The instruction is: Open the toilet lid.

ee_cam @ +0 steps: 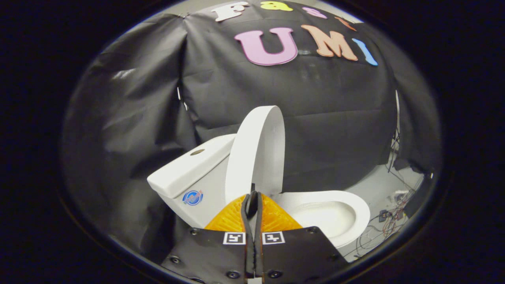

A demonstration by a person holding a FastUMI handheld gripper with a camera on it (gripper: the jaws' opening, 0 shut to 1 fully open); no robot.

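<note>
- The gripper [253, 196] has its two fingers pressed together, with no gap to see between them.
- Nothing sits between the fingers, so the claw is closed on nothing.
- The fingertips [247, 199] point at the bottom of the toilet lid [256, 154].
- The tips look very near the lid's lower edge, but I cannot tell if they touch it.
- The toilet lid is white and it stands up, just past the fingers.
- The lid leans back toward the tank [189, 167], which is behind it and off to the left of it.
- The tank is white too, with a round hole on its flat top and a small blue sticker [193, 197] on its front.
- The toilet seat [355, 205] is down and lies flat, to the right of the fingers.
- The bowl [323, 217] is open, and its white inside can be seen.
- The toilet stands on a pale floor [378, 185].
- Some thin wires [388, 225] lie in a messy bunch on the floor, past the front of the bowl.
- More wires hang down by the wall on that same side.
- A black cloth wall [339, 118] hangs behind the toilet and wraps around both sides.
- The cloth has folds and wrinkles in it.
</note>
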